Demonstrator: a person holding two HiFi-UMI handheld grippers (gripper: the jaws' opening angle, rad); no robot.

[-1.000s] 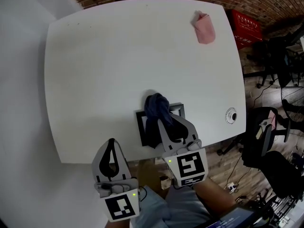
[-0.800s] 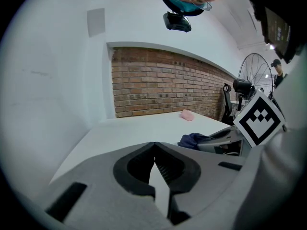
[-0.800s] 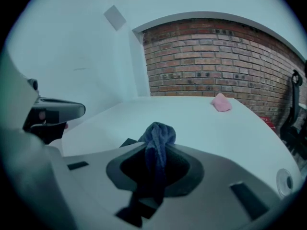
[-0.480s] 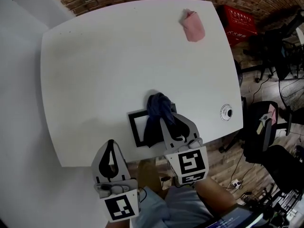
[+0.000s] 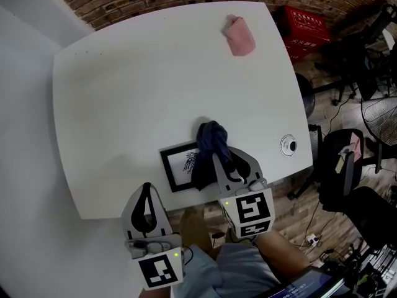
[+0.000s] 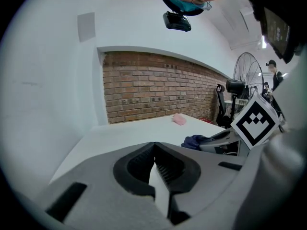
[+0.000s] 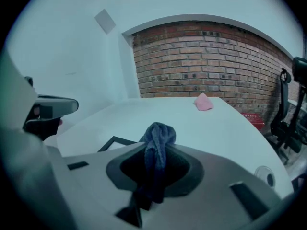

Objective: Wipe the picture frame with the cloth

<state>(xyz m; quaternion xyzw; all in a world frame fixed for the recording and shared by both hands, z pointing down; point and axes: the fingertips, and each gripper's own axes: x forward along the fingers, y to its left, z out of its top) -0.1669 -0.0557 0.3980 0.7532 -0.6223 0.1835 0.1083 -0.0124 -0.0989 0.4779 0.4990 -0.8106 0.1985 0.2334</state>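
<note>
One cloth [image 5: 209,143], right gripper [image 5: 224,160] clamped, over frame [image 5: 175,167]

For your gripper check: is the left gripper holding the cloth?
No, the left gripper is shut on nothing; the right gripper clamps the blue cloth.

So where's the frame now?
Head view: the frame lies flat at the middle of the table's near edge, its right side under the blue cloth.

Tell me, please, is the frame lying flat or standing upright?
Lying flat: the frame rests face up on the table, its picture visible from overhead.
</note>
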